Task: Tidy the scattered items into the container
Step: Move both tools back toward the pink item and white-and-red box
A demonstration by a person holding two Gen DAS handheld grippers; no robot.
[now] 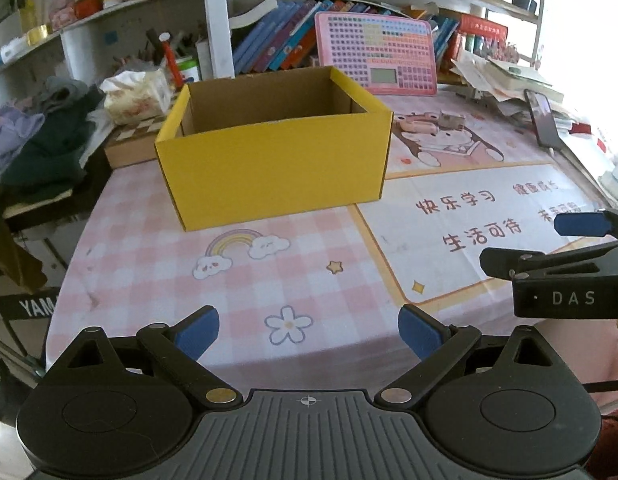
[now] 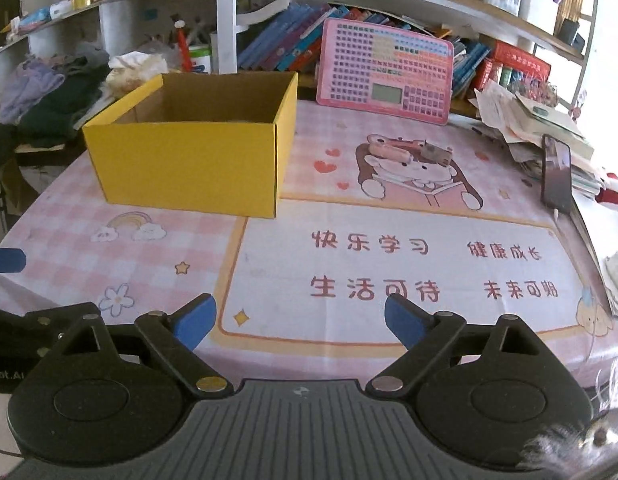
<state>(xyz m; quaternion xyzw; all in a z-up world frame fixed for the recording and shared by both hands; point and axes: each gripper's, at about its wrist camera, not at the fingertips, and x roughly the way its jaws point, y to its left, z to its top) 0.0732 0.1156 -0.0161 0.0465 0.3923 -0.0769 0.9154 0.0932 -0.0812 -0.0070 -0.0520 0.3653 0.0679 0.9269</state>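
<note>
Both tools, left point(image 1: 309, 330) and right point(image 2: 301, 320), gape empty before the box point(image 1: 269, 160); next, reach the two small items point(image 2: 409, 152) beyond.

A yellow cardboard box point(image 1: 273, 160), open at the top, is seen on a pink patterned tablecloth point(image 1: 157, 264). The left gripper point(image 1: 309, 334) is held with its jaws wide apart and nothing between them. The right gripper point(image 1: 549, 246) is seen at the right edge, above the tablecloth.
</note>
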